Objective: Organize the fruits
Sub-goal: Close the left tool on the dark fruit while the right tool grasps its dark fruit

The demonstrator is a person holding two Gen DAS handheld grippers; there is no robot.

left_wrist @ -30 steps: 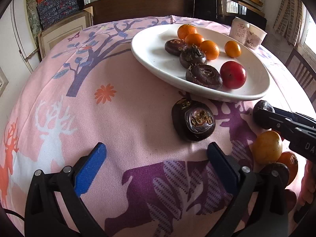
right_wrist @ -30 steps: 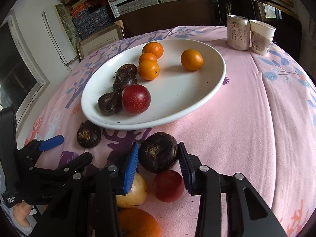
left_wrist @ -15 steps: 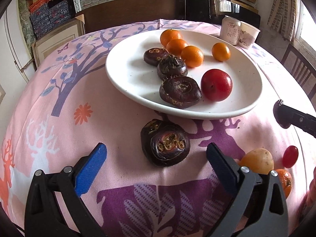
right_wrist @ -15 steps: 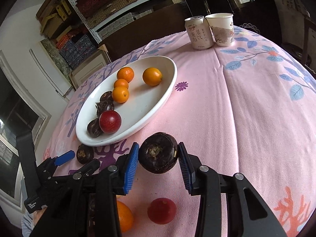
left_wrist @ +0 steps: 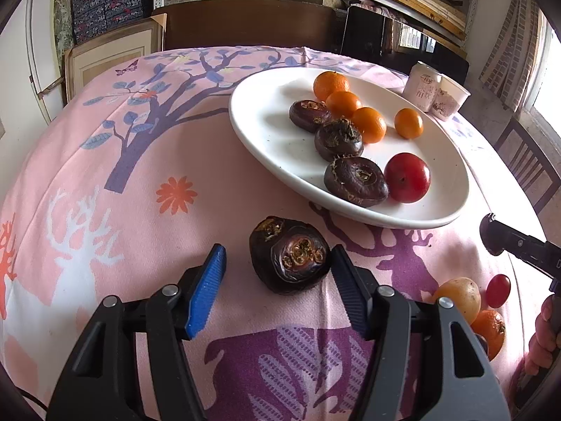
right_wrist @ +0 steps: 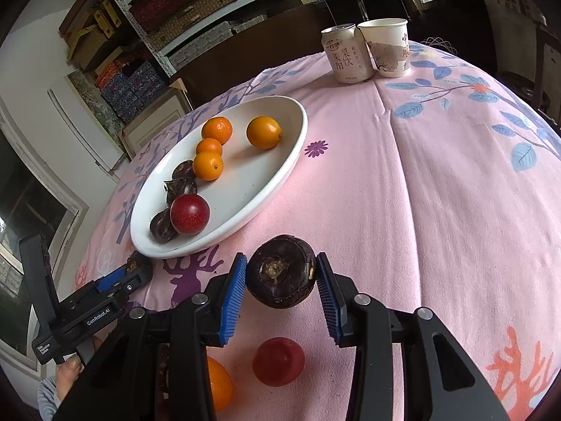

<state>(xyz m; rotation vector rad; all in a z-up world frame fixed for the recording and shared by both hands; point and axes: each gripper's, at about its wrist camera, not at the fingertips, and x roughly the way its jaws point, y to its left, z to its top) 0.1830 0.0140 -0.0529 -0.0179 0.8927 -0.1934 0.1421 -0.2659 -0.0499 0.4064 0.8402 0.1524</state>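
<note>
The left tool [left_wrist: 277,286] has just been closing around a dark water chestnut [left_wrist: 289,258] that lies on the desk [left_wrist: 105,182] just in front of the white plate [left_wrist: 266,129]. The right pad touches the fruit. The left pad stands clear of it, so no grip is made yet. Compared with a second ago, the jaws are far narrower and the fruit now sits between them.

The right tool [right_wrist: 280,286] pinches a second dark water chestnut [right_wrist: 280,275] between both pads and holds it clear of the desk, beside the plate's near rim; that hold is unchanged. Judgement: one fruit is ready to go onto the plate, and the other is about to be picked up.

Count on the plate:
- oranges: four
- water chestnuts: three
- red fruit: one

Count off the plate, loose on the desk near the tools:
- yellow fruit [left_wrist: 457,296]: one
- red fruit [right_wrist: 278,361]: one
- orange [right_wrist: 219,382]: one
</note>
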